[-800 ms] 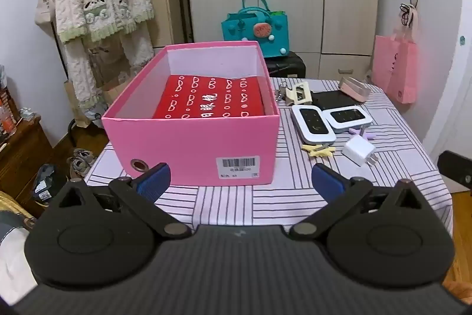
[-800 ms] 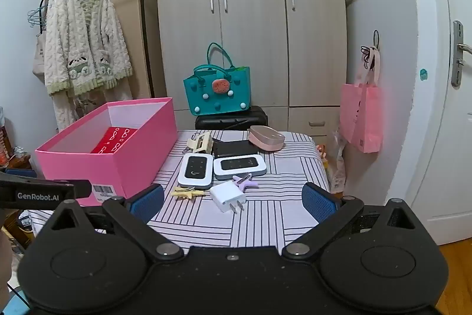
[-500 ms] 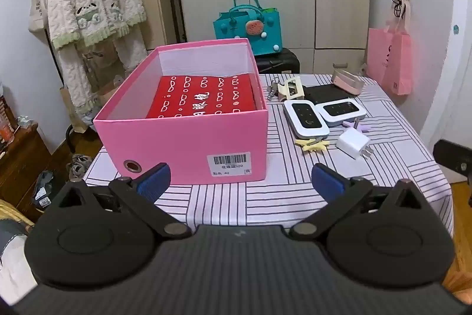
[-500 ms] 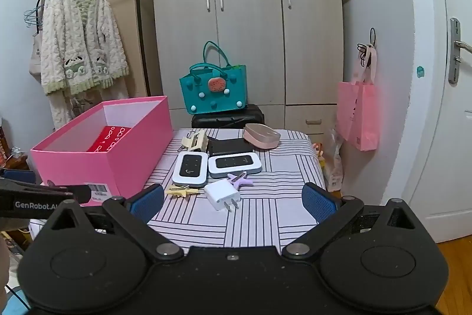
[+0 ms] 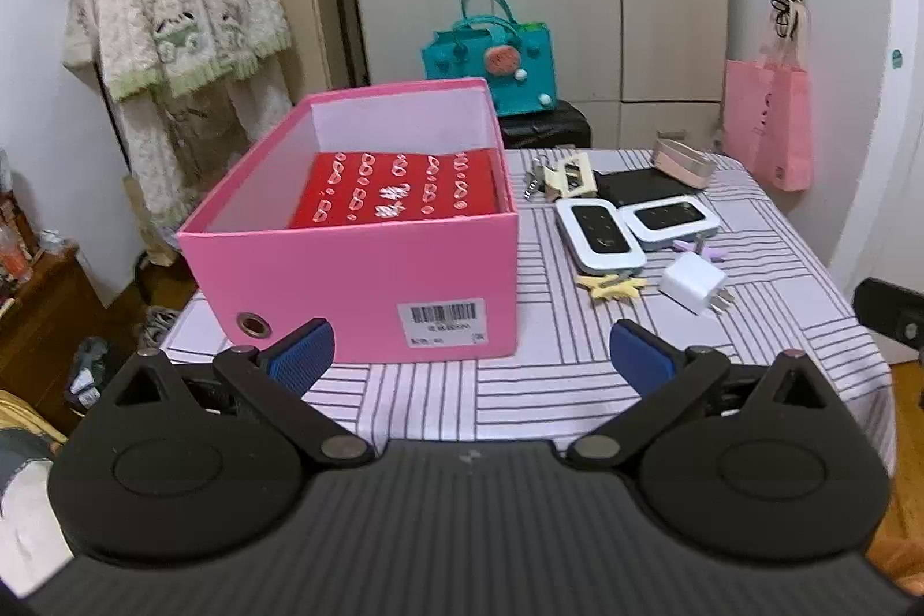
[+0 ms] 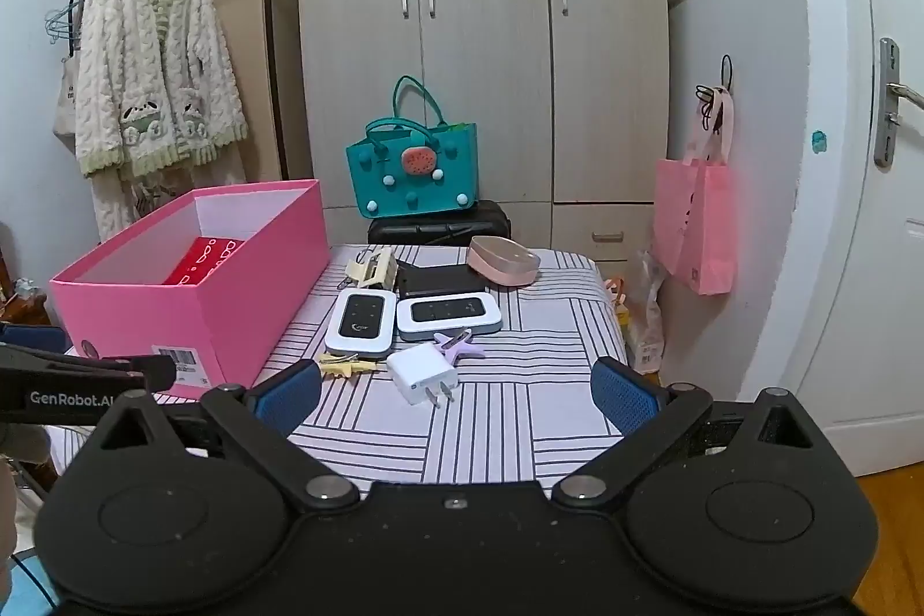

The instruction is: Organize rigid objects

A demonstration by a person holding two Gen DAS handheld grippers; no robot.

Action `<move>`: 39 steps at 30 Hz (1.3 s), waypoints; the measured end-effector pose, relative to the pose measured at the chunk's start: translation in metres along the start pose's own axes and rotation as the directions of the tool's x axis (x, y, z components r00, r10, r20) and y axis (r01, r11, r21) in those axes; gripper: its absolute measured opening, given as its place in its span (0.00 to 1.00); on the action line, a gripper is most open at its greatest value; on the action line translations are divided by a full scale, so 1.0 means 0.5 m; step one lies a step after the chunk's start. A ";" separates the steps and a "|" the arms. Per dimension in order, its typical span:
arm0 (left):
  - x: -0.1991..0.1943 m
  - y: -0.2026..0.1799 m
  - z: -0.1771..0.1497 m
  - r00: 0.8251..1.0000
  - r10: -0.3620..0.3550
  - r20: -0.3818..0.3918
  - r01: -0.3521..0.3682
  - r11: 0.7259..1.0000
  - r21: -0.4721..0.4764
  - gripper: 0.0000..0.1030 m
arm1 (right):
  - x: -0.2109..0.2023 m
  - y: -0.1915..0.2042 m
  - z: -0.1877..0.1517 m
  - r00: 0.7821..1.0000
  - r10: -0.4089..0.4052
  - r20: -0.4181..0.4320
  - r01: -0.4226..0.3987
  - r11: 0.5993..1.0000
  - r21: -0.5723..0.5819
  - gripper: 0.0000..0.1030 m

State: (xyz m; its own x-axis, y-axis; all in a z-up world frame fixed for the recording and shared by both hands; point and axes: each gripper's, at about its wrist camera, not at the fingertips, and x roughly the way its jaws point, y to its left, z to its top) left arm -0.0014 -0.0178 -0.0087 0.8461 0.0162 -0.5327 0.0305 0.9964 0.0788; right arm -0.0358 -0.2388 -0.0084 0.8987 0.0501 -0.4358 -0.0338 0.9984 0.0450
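Note:
An open pink box point(image 5: 358, 269) point(image 6: 190, 310) holds a red packet point(image 5: 398, 194) on the left of the striped table point(image 5: 577, 373). To its right lie two white pocket routers point(image 5: 600, 229) point(image 6: 447, 316), a white plug charger point(image 5: 693, 281) point(image 6: 421, 373), a yellow clip point(image 5: 612, 286), a purple clip point(image 6: 456, 343), a black wallet point(image 6: 442, 278), a pink case point(image 6: 502, 259) and a cream clip point(image 5: 569, 174). My left gripper point(image 5: 470, 350) is open and empty before the box. My right gripper point(image 6: 456, 388) is open and empty near the charger.
A teal bag point(image 6: 413, 180) sits on a black case behind the table. A pink bag point(image 6: 696, 220) hangs on the right wall. A cream cardigan point(image 6: 150, 85) hangs on a rack at left. Wardrobe doors stand at the back.
Both views have drawn back and turned a little; the box and small items sit slightly further left in the left wrist view. Nothing on the table has moved. Both grippers stay open.

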 end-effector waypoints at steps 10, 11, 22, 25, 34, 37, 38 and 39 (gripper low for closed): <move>-0.001 0.000 -0.007 0.999 0.020 0.030 -0.020 1.000 -0.017 1.00 | 0.006 0.002 -0.006 1.000 0.022 0.018 -0.022 1.000 -0.003 0.98; -0.002 0.000 -0.008 0.999 0.024 0.033 -0.024 1.000 -0.016 1.00 | 0.006 0.001 -0.006 1.000 0.023 0.017 -0.023 1.000 -0.003 0.98; -0.005 0.005 -0.014 0.998 0.041 0.044 -0.040 0.999 -0.019 1.00 | 0.015 0.000 -0.020 1.000 0.022 -0.002 -0.022 1.000 -0.016 0.98; -0.004 0.006 -0.015 0.998 0.041 0.039 -0.040 0.999 -0.018 1.00 | 0.019 0.000 -0.024 1.000 0.024 -0.007 -0.024 1.000 -0.016 0.98; -0.002 0.014 -0.018 0.999 0.038 0.022 -0.037 0.999 -0.032 1.00 | 0.026 -0.010 -0.027 1.000 0.012 -0.018 -0.012 1.000 -0.007 0.98; -0.006 0.014 -0.018 0.999 0.027 0.025 -0.026 0.999 -0.035 1.00 | 0.029 -0.015 -0.028 1.000 0.009 -0.021 -0.009 1.000 0.002 0.98; -0.007 0.014 -0.018 0.999 0.028 0.027 -0.027 0.999 -0.035 1.00 | 0.031 -0.016 -0.028 1.000 0.010 -0.023 -0.010 1.000 0.004 0.98; -0.008 0.013 -0.018 0.999 0.031 0.029 -0.030 0.999 -0.034 1.00 | 0.032 -0.017 -0.029 1.000 0.010 -0.025 -0.010 1.000 0.005 0.98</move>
State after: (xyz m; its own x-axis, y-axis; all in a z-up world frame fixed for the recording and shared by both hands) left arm -0.0095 -0.0105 -0.0134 0.8617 0.0450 -0.5053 -0.0133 0.9977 0.0662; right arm -0.0277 -0.2460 -0.0289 0.8872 0.0605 -0.4574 -0.0402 0.9977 0.0540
